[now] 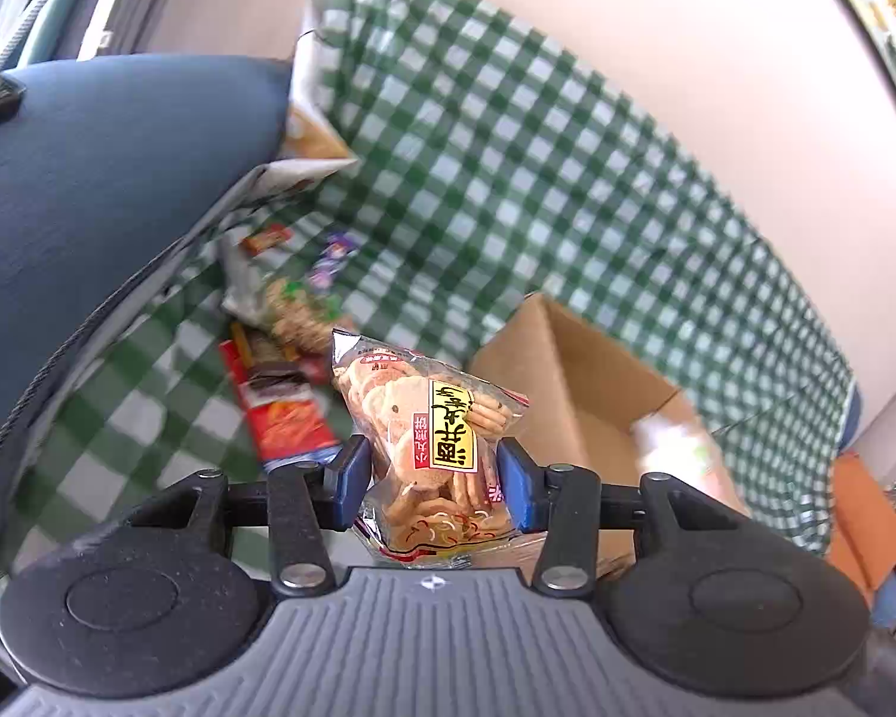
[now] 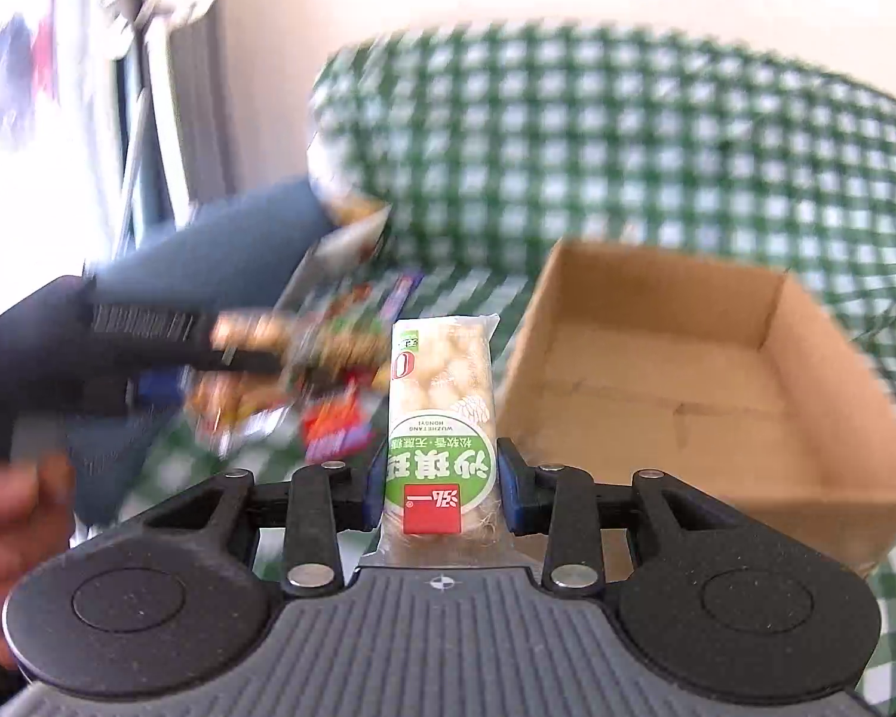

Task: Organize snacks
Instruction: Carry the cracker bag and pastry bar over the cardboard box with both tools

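Snacks sit in both grippers. The left gripper [image 1: 433,481] is clamped on a clear cracker bag [image 1: 430,448] with a yellow label, its blue pads pressed against the bag's two sides; the bag stands upright between them, clear of the surface below. The right gripper [image 2: 442,496] is closed on a slim pastry pack [image 2: 442,418] with a green and red label, which also stands upright between the blue pads. Both packs are printed upside down as the wrist cameras see them.

A cardboard box [image 2: 657,370] lies open on a green-checked cloth [image 1: 508,179]; in the right wrist view its inside looks bare, and it stands just right of the pastry pack. In the left wrist view the box [image 1: 573,370] is behind and to the right of the cracker bag, with a blurred pale pack at its near edge.

More snacks lie in a loose pile [image 1: 281,322] on the cloth to the left, among them a red packet [image 1: 287,418] and small purple sweets [image 1: 334,257]. A dark blue cushion [image 1: 107,191] rises left of the pile; in the right wrist view a hand [image 2: 12,538] shows at the lower left, blurred.
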